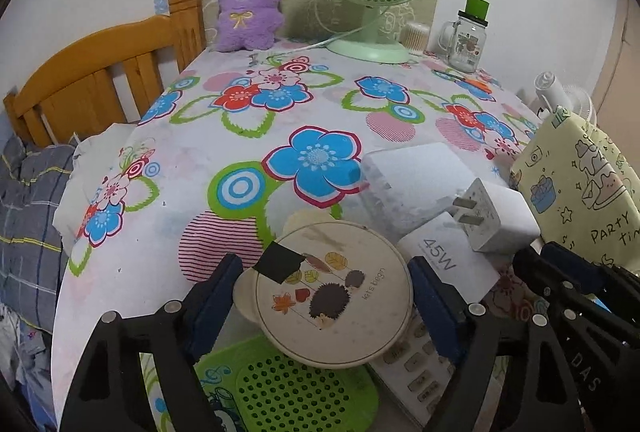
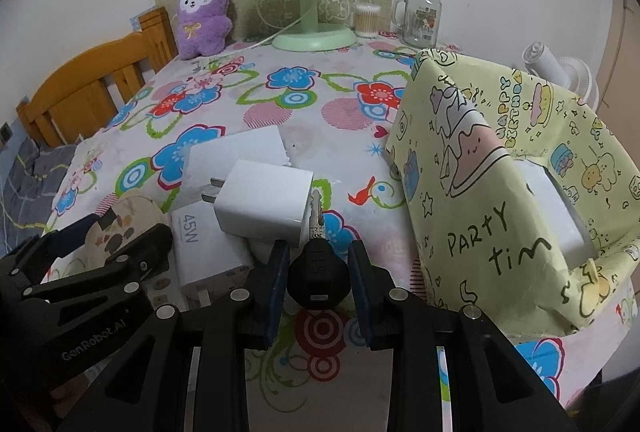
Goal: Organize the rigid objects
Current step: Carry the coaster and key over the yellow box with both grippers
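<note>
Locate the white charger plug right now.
The white charger plug lies on the 45W box, prongs leftward, just left of the key between the right gripper's fingers.

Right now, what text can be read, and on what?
"45W": white box.
"let's begin": round lid.
"PARTY TIM", "HAPPY BIRTHDAY": yellow wrapped box.
"GenRobot.AI": left gripper.
"SH": key.
Jar label, remote buttons: too small.
</note>
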Motion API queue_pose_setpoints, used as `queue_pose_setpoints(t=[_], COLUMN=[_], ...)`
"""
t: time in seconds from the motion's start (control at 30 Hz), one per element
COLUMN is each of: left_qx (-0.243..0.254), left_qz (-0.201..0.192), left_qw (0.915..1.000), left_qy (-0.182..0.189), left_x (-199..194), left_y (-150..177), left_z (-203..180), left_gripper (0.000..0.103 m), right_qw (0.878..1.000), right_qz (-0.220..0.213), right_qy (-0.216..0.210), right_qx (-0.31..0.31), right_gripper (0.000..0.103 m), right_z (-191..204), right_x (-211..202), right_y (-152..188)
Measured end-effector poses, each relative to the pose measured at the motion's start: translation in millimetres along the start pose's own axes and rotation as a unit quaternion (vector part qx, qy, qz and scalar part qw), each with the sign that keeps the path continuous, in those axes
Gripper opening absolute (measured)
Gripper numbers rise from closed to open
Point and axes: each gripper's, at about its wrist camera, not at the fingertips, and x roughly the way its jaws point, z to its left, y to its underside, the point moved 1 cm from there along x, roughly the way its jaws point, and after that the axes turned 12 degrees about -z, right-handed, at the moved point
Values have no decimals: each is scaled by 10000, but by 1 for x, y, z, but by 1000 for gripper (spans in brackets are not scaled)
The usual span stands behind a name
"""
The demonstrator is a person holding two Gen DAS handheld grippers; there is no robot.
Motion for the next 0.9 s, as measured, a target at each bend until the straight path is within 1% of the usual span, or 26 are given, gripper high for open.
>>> queue_pose_setpoints(t=[0.1,0.17,0.23,0.47,0.73,0.77,0.8,0.9], left_qx=[97,62,1,-50,-21,-14,-3,2], left_qz=[-57,-73,-69,-210,-388,-397,-415,-440], left_qw=[9999,9999,9999,9996,9991,9991,9990,9989], left_qy=[-99,-137,-101,-186,-177,-177,-173,-150], left_x=[-5,-9,-13,-35,-58,-60,-63,-68], left_y=[2,3,4,9,9,9,9,10], left_z=[-3,-2,-2,-2,-12,-14,-16,-21], left_gripper=[85,85,85,85,85,85,85,85], right_qw=[10000,10000,9999,9995,9986,9984,9982,9979], right_qz=[-47,-74,-108,-243,-464,-490,-518,-568], right_qy=[-23,-41,-63,-155,-255,-278,-288,-307], right_qx=[24,36,55,87,75,73,41,49], right_gripper=[33,33,33,33,33,23,21,21], right_z=[-1,-1,-2,-3,-4,-4,-3,-5], right_x=[-5,-8,-13,-32,-57,-60,-64,-67], right_y=[0,0,0,0,0,0,0,0])
